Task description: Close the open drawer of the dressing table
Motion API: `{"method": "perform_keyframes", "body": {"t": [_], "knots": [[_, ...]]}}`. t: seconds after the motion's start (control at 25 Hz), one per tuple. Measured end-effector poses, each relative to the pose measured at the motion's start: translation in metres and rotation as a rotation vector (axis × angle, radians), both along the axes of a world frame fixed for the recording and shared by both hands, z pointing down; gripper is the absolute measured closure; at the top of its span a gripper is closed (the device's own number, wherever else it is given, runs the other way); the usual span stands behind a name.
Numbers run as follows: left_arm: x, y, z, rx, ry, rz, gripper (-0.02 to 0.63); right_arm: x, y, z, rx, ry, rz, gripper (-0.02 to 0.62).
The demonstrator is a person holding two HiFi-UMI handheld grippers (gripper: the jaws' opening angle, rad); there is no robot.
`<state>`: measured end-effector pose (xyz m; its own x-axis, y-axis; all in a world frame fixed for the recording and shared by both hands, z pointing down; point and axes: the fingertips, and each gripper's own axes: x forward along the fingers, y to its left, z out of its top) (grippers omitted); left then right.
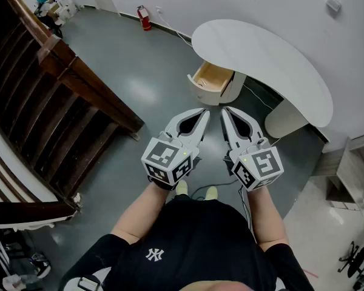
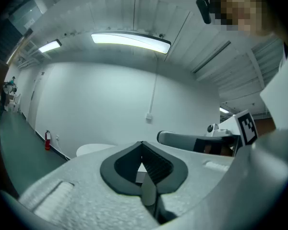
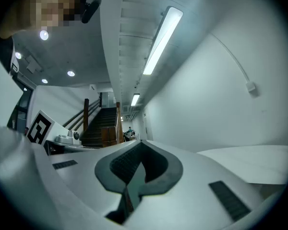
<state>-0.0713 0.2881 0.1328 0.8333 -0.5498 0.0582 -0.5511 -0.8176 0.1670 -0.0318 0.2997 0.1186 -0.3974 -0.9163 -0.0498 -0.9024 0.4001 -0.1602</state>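
Observation:
The white dressing table [image 1: 273, 59] with a curved top stands against the wall in the head view. Its drawer [image 1: 211, 80] is pulled out and shows a pale wooden inside. My left gripper [image 1: 204, 112] and right gripper [image 1: 225, 110] are held side by side, level, a short way in front of the drawer and touching nothing. Both are shut with nothing between the jaws. The left gripper view shows its closed tips [image 2: 142, 143] and the table top [image 2: 93, 149] beyond. In the right gripper view the closed tips [image 3: 141, 143] point past the table top [image 3: 252, 162].
A dark wooden staircase banister [image 1: 67, 96] runs along the left. A red fire extinguisher [image 1: 144, 18] stands by the far wall. A grey shelf unit [image 1: 352, 174] sits at the right. Grey floor lies between me and the table.

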Motion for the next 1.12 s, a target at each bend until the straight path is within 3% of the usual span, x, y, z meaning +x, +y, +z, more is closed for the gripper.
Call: {"method": "perform_keyframes", "body": {"t": [0.56,0.76,1.12], "knots": [[0.009,0.014,0.007,-0.006,-0.007,-0.031,0.597,0.011,0.014,0.001,0.002,-0.033,-0.040,0.581],[0.005,0.008,0.010,-0.005,-0.007,-0.060,0.597,0.027,0.014,0.000,0.019,-0.084,-0.033,0.581],[0.018,0.014,0.017,-0.001,-0.022,-0.100,0.597,0.048,0.021,0.007,0.002,-0.087,-0.035,0.581]]}}
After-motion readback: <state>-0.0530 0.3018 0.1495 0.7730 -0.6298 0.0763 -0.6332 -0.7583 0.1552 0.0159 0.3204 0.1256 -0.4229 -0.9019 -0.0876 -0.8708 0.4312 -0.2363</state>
